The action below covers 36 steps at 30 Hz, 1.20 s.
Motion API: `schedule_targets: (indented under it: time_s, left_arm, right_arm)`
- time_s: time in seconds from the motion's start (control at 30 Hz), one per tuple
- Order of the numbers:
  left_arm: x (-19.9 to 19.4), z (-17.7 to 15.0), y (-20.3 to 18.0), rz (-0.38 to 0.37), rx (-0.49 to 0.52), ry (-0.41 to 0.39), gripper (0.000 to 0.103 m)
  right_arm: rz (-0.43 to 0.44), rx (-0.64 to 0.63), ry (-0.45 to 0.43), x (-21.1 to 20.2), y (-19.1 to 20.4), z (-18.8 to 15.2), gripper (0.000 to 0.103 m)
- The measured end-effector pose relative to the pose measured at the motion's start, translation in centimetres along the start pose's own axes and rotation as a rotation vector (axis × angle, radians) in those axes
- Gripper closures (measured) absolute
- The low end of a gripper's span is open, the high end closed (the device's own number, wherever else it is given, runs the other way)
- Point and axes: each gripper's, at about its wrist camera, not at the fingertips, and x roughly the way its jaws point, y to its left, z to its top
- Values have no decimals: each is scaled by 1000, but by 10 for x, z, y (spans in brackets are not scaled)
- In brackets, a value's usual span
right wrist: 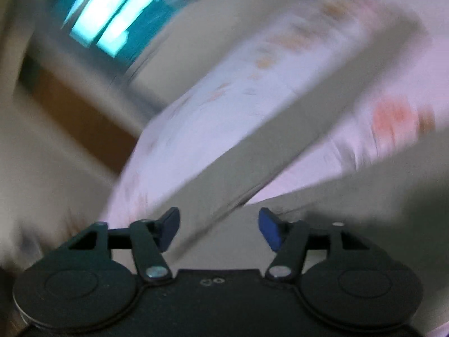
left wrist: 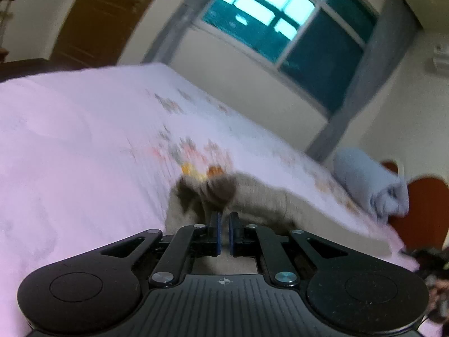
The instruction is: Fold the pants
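Note:
The beige pants lie on a pink flowered bedsheet. My left gripper has its blue pads almost together, pinching a bunched edge of the pants and lifting it. In the blurred right wrist view two beige pant legs stretch away across the sheet. My right gripper is open, its blue pads wide apart, just above the near end of the pants and holding nothing.
A folded light-blue blanket lies at the bed's far right by a red-brown headboard. A window and a wooden door are behind the bed. Both views are motion-blurred.

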Motion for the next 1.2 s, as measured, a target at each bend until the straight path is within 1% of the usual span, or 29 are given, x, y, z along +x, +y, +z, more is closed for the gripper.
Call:
schedule_targets:
  time_s: [0.03, 0.07, 0.1, 0.2, 0.23, 0.3, 0.33, 0.37, 0.4, 0.43, 0.53, 0.57, 0.6, 0.67, 0.7, 0.73, 0.83, 0.93, 1.03, 1.07, 1.1, 1.13, 1.17, 1.2]
  left_arm:
    - [-3, 4, 3, 1, -15, -10, 97]
    - [-5, 8, 8, 2, -25, -14, 97]
    - [-6, 10, 9, 5, -26, -10, 97]
    - [-8, 7, 10, 12, -25, 15, 97]
    - [-9, 5, 9, 17, -28, 25, 97]
    - [-8, -4, 6, 28, -64, 56, 97]
    - [-9, -11, 4, 27, -81, 61, 97]
    - [-9, -17, 1, 41, -105, 64, 97]
    - [-10, -25, -1, 54, -144, 67, 97]
    - [-10, -31, -2, 61, -175, 64, 97]
    - [-13, -46, -4, 87, -284, 51, 97]
    - [-17, -49, -6, 93, -308, 36, 97]
    - [-25, -53, -10, 93, -334, 4, 97]
    - [-34, -58, -17, 105, -353, -28, 97]
    - [-36, -61, -21, 88, -378, -35, 97]
    - [-35, -62, -24, 62, -409, -31, 97]
    - [-19, -57, -39, 38, -416, -19, 97]
    - [7, -54, -41, 33, -507, -9, 97]
    - [24, -53, -43, 59, -581, -26, 97]
    - [24, -55, -45, 78, -603, -27, 97]
    - [24, -57, -45, 84, -646, -25, 96]
    - [21, -59, -46, 83, -660, -33, 95]
    - [19, -62, -48, 100, -669, -44, 95]
    - [15, -68, -48, 113, -698, -48, 93]
  right_arm:
    - [11, 90, -1, 10, -11, 2, 60]
    - [5, 155, -3, 22, -20, 4, 64]
    - [-1, 185, -3, 32, -25, 6, 67]
    - [-41, 253, -18, 56, -38, 11, 70]
    - [-33, 290, -35, 61, -45, 14, 72]
    - [-20, 319, -66, 65, -54, 18, 78]
    - [-20, 331, -77, 63, -60, 17, 81]
    - [-14, 342, -83, 65, -64, 20, 84]
    - [-15, 346, -83, 66, -65, 20, 89]
    - [-18, 348, -86, 66, -66, 21, 91]
    - [-7, 343, -95, 60, -68, 18, 91]
    - [-1, 345, -93, 58, -69, 16, 90]
    - [8, 346, -91, 55, -72, 14, 88]
    - [19, 345, -87, 47, -78, 14, 87]
    - [22, 345, -85, 43, -78, 13, 86]
    - [25, 343, -86, 41, -78, 12, 86]
    - [28, 343, -86, 40, -79, 9, 86]
    - [38, 355, -81, 41, -76, 8, 84]
    - [49, 372, -84, 39, -76, 8, 81]
    - [53, 376, -85, 38, -76, 8, 81]
    - [54, 379, -85, 38, -76, 8, 81]
    - [56, 385, -85, 37, -77, 8, 81]
    - [59, 389, -86, 37, -78, 8, 81]
    - [62, 392, -86, 37, -78, 7, 81]
